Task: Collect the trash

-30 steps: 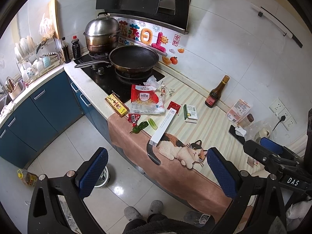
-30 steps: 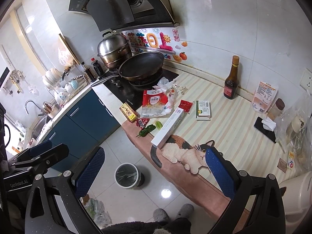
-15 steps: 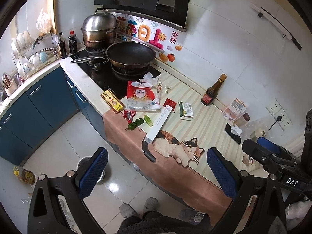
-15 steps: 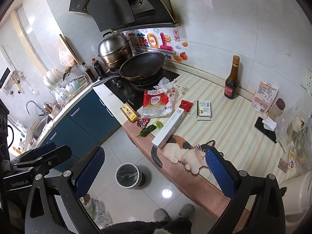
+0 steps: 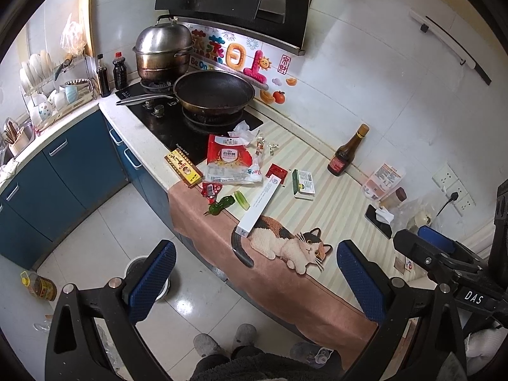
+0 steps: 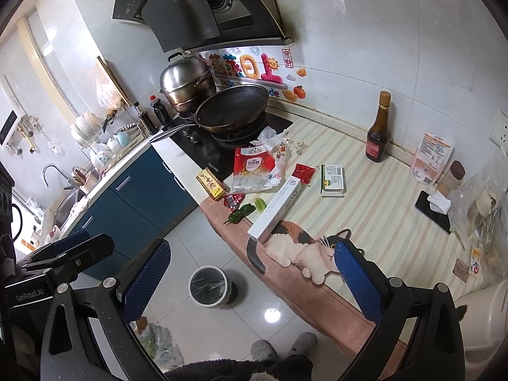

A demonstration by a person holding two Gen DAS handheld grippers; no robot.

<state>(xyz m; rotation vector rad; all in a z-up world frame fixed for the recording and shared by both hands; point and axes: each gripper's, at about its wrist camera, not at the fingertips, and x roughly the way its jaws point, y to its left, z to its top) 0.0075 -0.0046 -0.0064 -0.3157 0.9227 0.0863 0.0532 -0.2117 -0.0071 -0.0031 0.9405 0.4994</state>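
Trash lies on the counter mat: a red-and-white snack bag [image 5: 230, 162] [image 6: 254, 171], a long white box [image 5: 261, 204] [image 6: 279, 204], a green-white carton [image 5: 303, 184] [image 6: 331, 176], a yellow packet [image 5: 183, 168] [image 6: 211, 184], red wrappers [image 5: 277, 171], a green pepper [image 5: 220, 204] [image 6: 241, 212] and crumpled paper [image 5: 243, 130]. A small bin [image 6: 208, 285] stands on the floor below the counter edge. My left gripper [image 5: 254, 276] and right gripper [image 6: 250, 276] are both open and empty, held back from the counter above the floor.
A frying pan [image 5: 214, 93] and steel pot [image 5: 163, 52] sit on the stove. A dark sauce bottle [image 5: 347, 152] stands by the wall. A phone [image 6: 433, 211], jar and bags lie at the right. A dish rack [image 5: 47, 95] is at the left. An oil bottle [image 5: 39, 287] stands on the floor.
Both grippers stayed open. The left view has shifted, with the counter things sliding left and up in frame. The right view barely moved.
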